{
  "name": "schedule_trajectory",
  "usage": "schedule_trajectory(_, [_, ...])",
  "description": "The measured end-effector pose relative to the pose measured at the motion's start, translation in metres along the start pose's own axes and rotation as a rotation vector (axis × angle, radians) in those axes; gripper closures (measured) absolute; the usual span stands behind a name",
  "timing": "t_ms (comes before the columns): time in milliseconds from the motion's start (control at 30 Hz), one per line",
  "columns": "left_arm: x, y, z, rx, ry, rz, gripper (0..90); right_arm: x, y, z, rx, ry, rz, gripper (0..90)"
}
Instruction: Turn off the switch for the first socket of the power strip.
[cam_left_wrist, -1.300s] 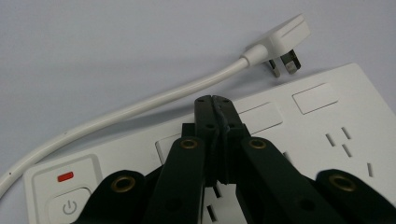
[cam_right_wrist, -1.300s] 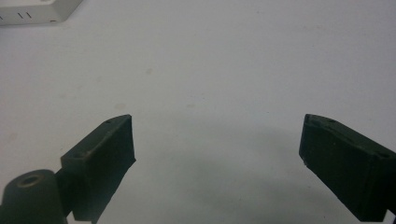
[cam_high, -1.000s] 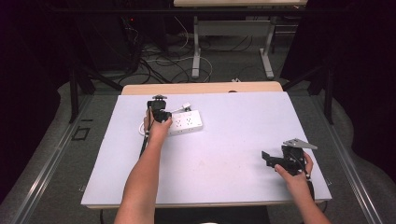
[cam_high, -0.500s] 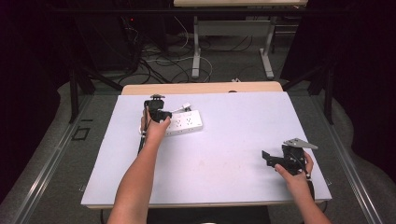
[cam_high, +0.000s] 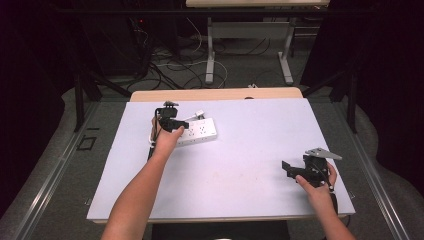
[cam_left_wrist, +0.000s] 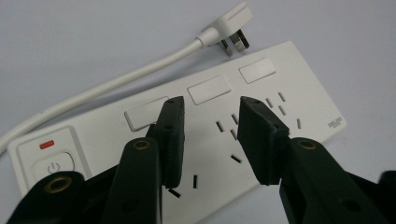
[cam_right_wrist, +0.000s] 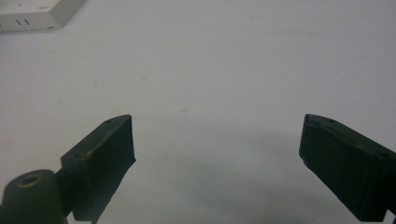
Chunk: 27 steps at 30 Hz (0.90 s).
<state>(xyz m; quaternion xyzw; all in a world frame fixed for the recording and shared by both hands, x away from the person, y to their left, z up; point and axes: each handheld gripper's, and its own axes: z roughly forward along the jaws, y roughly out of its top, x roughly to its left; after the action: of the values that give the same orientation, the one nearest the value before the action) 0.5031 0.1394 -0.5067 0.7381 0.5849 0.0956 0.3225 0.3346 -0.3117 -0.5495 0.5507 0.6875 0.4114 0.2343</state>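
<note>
A white power strip (cam_high: 200, 131) lies flat on the table at the far left, its white cable (cam_left_wrist: 116, 84) and plug (cam_left_wrist: 229, 21) resting beside it. My left gripper (cam_high: 171, 121) hovers just above the strip's socket face (cam_left_wrist: 303, 88). Its jaws have just been opening and stand partly open (cam_left_wrist: 210, 109) with nothing between them. The strip's power button (cam_left_wrist: 55, 165) with a red light is at its near end. My right gripper (cam_high: 287, 168) rests low at the table's near right, wide open (cam_right_wrist: 217, 135) over bare tabletop.
The pale table top (cam_high: 240, 165) stretches between the two hands. A wooden strip (cam_high: 215, 94) edges the far side. Beyond it, cables and desk legs (cam_high: 210, 55) are on the floor.
My left hand has edged slightly toward the far side over the strip's end. The right gripper has stayed put.
</note>
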Motion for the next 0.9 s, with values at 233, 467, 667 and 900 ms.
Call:
schedule_trajectory(233, [-0.007, -0.003, -0.007, 0.035, -0.016, 0.056, 55.7, 0.000, 0.000, 0.000, -0.001, 0.003, -0.005, 9.8])
schedule_trajectory(467, [-0.012, -0.009, -0.016, 0.042, -0.045, 0.065, 52.2, 0.001, 0.000, 0.000, -0.010, -0.004, -0.006, 9.8])
schedule_trajectory(667, [-0.014, -0.020, -0.021, 0.035, -0.061, 0.077, 48.5, 0.001, 0.000, -0.001, -0.004, 0.006, -0.012, 10.1])
schedule_trajectory(900, [-0.020, -0.032, -0.034, -0.001, -0.128, 0.107, 40.8, 0.002, 0.000, -0.001, -0.002, 0.008, -0.016, 10.2])
